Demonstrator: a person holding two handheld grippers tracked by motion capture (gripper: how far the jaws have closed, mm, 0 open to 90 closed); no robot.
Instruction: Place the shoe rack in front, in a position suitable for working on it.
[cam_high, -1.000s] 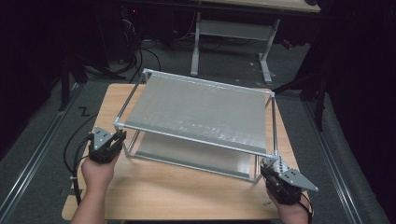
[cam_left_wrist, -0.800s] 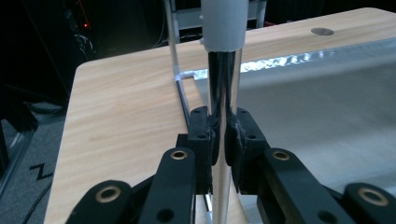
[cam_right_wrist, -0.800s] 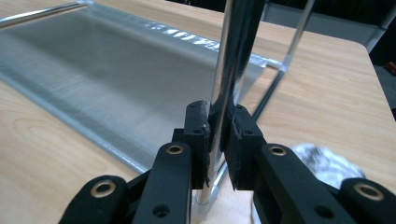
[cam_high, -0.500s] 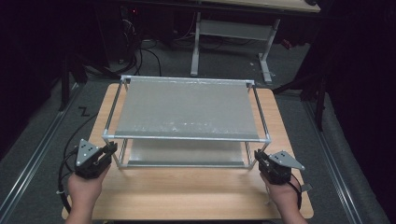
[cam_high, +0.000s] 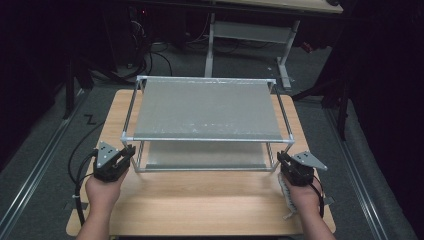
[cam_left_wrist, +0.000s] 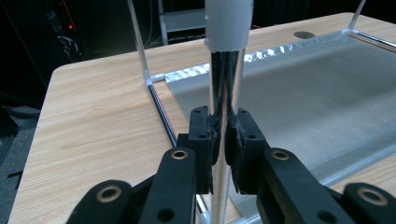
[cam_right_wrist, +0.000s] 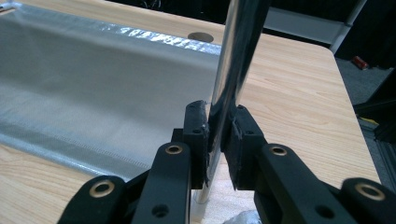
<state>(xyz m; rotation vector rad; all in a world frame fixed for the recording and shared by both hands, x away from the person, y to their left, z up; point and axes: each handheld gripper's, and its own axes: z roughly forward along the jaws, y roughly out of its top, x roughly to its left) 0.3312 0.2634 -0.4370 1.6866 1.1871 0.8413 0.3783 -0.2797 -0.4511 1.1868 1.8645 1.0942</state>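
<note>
Currently both grippers are clamped on the rack's front legs. Left gripper (cam_high: 121, 159) sits lower left of the high view, its fingers (cam_left_wrist: 201, 140) closed on the front-left leg (cam_left_wrist: 225, 84), a chrome upright tube with a white sleeve at the top of the frame. Right gripper (cam_high: 285, 164) sits lower right of the high view, its fingers (cam_right_wrist: 195, 135) closed on the front-right leg (cam_right_wrist: 233, 65), which leans slightly right in the frame. A hand (cam_high: 102, 192) holds the left gripper from the bottom edge; the other hand (cam_high: 305, 197) holds the right one.

Rack (cam_high: 207, 107) stands centre frame on the wooden tabletop (cam_high: 200, 200), square to its edges, two tiers: grey upper shelf (cam_high: 207, 112) above, lower shelf (cam_high: 202, 154) just over the wood. Lower shelf shows as a silvery sheet in both gripper views. Round hole (cam_right_wrist: 200, 36) in the tabletop beyond it, upper centre of the right gripper view.

Farther back, top of the high view: a white desk frame (cam_high: 250, 35) on dark floor, cables (cam_high: 160, 52) at upper left.
</note>
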